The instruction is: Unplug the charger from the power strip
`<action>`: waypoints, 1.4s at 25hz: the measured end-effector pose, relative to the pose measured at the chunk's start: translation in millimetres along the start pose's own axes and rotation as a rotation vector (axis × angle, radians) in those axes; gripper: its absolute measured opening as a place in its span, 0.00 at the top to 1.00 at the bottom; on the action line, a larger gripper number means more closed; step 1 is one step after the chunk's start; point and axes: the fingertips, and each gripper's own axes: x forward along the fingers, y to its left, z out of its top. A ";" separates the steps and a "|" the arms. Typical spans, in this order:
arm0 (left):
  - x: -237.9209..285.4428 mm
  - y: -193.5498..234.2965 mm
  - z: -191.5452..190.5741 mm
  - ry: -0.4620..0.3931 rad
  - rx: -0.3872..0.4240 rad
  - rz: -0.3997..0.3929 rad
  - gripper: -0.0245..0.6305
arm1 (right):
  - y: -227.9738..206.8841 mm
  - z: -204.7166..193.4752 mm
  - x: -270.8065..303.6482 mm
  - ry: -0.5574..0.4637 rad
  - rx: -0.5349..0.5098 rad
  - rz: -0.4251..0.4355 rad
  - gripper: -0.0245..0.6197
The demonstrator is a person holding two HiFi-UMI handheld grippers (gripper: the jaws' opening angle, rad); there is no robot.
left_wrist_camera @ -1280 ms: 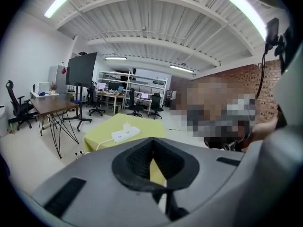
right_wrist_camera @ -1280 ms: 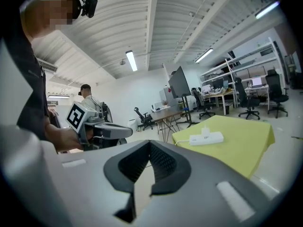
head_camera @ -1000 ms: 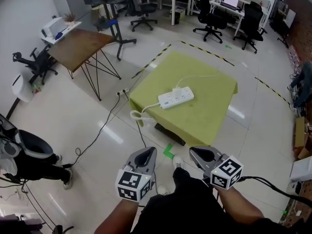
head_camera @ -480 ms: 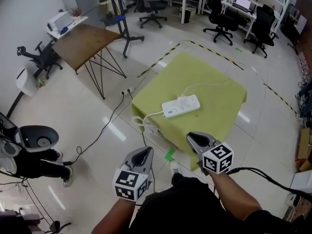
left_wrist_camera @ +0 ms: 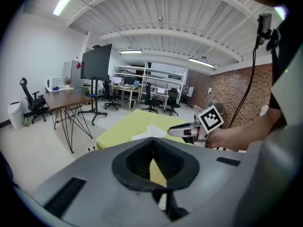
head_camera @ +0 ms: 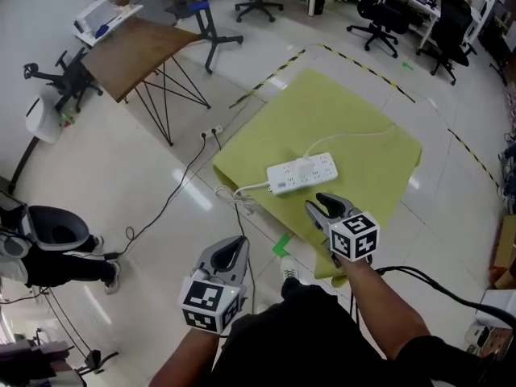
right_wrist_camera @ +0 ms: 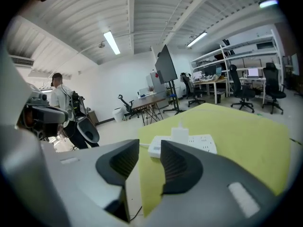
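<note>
A white power strip (head_camera: 302,173) lies mid-table on the yellow-green cloth (head_camera: 363,147), with a white charger (head_camera: 304,165) plugged into its top. Its white cable (head_camera: 242,190) hangs off the near left edge. My right gripper (head_camera: 316,202) hovers over the table's near edge, just short of the strip; its jaws are opening and nothing is between them. In the right gripper view the strip (right_wrist_camera: 189,143) and charger (right_wrist_camera: 180,133) sit straight ahead of that gripper (right_wrist_camera: 149,146). My left gripper (head_camera: 235,245) hangs over the floor short of the table, jaws shut and empty (left_wrist_camera: 152,142).
A wooden table on black legs (head_camera: 137,43) stands at the far left. A floor socket with a black cord (head_camera: 210,133) lies between it and the yellow table. A person (head_camera: 48,252) stands at the left. Office chairs (head_camera: 379,10) and desks fill the back. Green tape (head_camera: 280,247) marks the floor.
Both grippers have moved forward toward the yellow table, the right one farther, reaching its near edge. The right jaws have parted from shut. The table looks nearer.
</note>
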 end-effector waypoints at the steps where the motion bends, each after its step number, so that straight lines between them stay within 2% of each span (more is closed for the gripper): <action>1: 2.6 3.0 0.5 0.003 -0.010 0.006 0.95 | -6.0 0.3 6.6 0.005 0.002 -0.007 0.73; 8: 16.1 13.9 3.0 0.025 -0.052 0.048 0.95 | -50.9 1.1 53.5 0.045 0.019 -0.061 0.60; 11: 21.8 16.4 3.6 0.034 -0.059 0.057 0.95 | -67.5 5.4 72.7 0.062 0.037 -0.083 0.50; 16: 25.7 27.8 3.9 0.042 -0.076 0.085 0.95 | -79.0 9.7 105.9 0.085 0.023 -0.106 0.43; 25: 21.5 35.4 -5.5 0.057 -0.090 0.120 0.95 | -89.2 3.3 132.0 0.117 -0.013 -0.157 0.43; 28: 20.7 38.6 -6.4 0.062 -0.094 0.125 0.95 | -91.8 4.1 134.8 0.121 -0.029 -0.170 0.52; 35: 19.4 42.5 -7.5 0.064 -0.090 0.125 0.95 | -90.0 9.3 134.4 0.103 -0.034 -0.152 0.53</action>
